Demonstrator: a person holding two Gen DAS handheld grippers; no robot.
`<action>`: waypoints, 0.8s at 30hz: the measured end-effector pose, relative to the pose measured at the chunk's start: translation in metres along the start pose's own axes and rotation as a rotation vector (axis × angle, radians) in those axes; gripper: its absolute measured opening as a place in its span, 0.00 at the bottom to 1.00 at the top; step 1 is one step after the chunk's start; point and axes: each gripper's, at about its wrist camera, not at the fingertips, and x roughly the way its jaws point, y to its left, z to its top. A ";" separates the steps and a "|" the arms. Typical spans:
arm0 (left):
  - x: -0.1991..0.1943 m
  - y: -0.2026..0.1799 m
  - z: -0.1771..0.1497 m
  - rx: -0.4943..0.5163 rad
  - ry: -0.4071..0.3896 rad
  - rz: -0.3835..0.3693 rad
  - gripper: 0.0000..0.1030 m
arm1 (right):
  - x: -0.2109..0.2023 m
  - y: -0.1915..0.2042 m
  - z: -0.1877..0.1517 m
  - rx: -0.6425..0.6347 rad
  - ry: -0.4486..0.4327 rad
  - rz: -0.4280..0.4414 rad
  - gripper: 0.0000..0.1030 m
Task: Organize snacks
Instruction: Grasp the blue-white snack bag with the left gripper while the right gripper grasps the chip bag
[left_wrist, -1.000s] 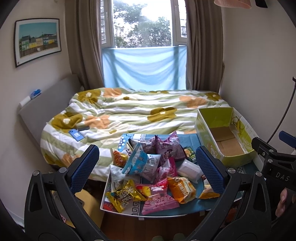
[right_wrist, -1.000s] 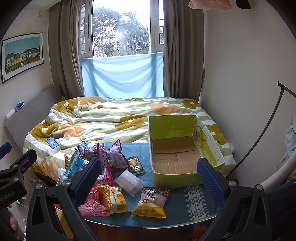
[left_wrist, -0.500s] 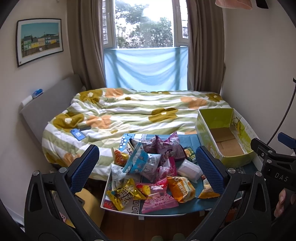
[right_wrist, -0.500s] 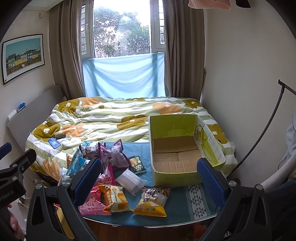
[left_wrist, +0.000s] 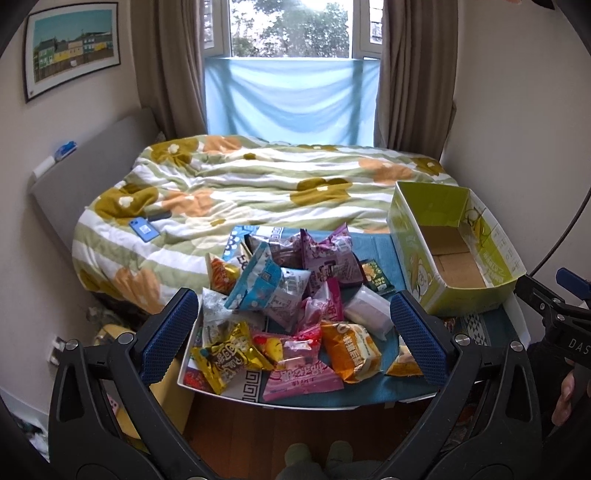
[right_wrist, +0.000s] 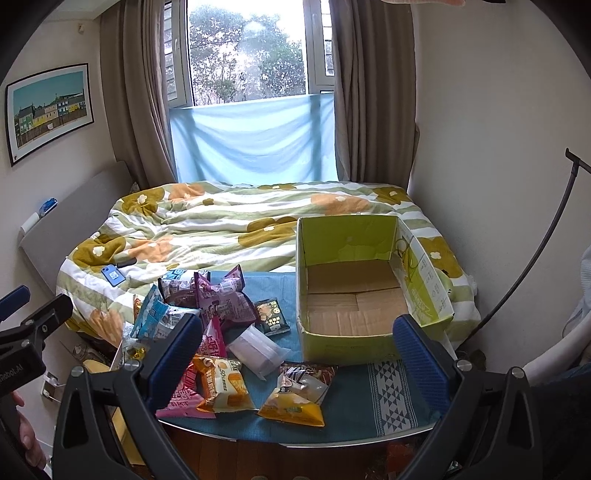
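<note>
We have sorted nothing yet: our left gripper (left_wrist: 293, 334) and right gripper (right_wrist: 295, 352) gape wide, empty; the snacks (left_wrist: 291, 314) lie heaped between the left fingers (left_wrist: 168, 334), the green box (right_wrist: 354, 295) bare between the right's.

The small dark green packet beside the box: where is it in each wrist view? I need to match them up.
Left wrist: the dark green packet lies right of centre, behind the pile, just left of the green cardboard box.
Right wrist: the packet lies near centre, just left of the box.
Shared landmark: the white translucent pack in front of it.
</note>
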 end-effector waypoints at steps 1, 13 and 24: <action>0.007 0.000 -0.004 -0.001 0.012 0.008 1.00 | 0.006 -0.005 -0.003 0.003 0.019 0.009 1.00; 0.121 0.024 -0.018 0.053 0.133 0.021 1.00 | 0.103 -0.043 -0.063 0.094 0.271 0.094 1.00; 0.218 0.044 -0.017 0.156 0.238 0.000 1.00 | 0.172 -0.036 -0.095 0.223 0.422 0.103 1.00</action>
